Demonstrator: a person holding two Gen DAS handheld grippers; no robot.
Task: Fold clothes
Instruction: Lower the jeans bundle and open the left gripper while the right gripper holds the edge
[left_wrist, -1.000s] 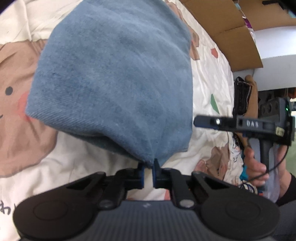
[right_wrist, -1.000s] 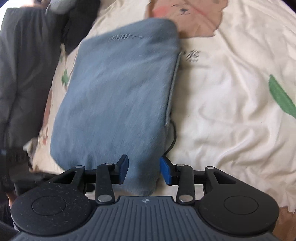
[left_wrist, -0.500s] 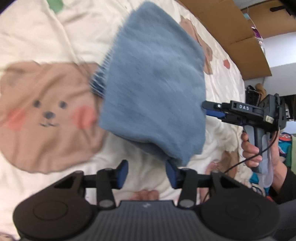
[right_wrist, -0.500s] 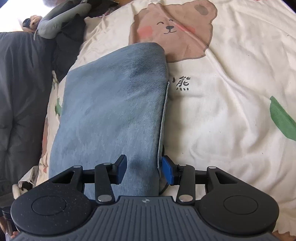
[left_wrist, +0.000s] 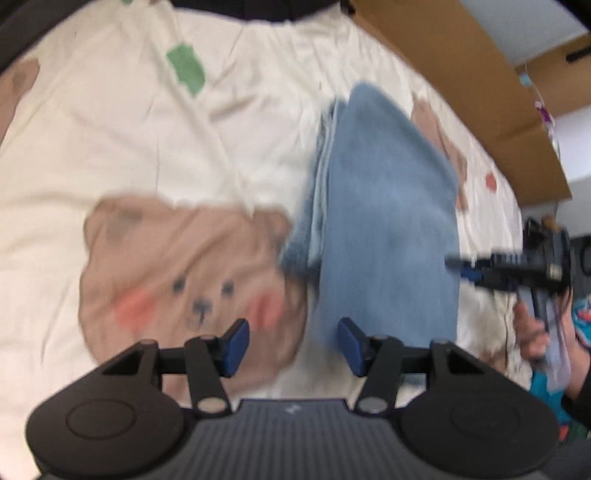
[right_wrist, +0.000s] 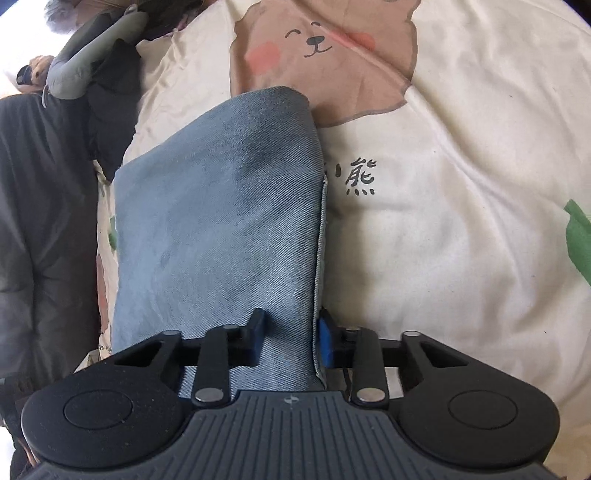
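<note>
The cream quilted bedcover printed with brown bears (right_wrist: 461, 229) is carrying the folded blue denim garment (right_wrist: 221, 221), whose long axis is running straight away from the right gripper (right_wrist: 290, 341). That gripper's jaws, having just been closing, are pinching the garment's near end. The left gripper (left_wrist: 293, 345) is hanging spread and empty beside the garment's stacked edge. Black characters reading "熊" (right_wrist: 360, 179) are showing beside the denim.

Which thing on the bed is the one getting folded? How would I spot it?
Look at the cream bedspread printed with brown bear faces. Lying on it, just below a smiling bear, is the folded blue denim garment. It is the only plain blue thing there, and the right gripper pinches its near edge.
</note>
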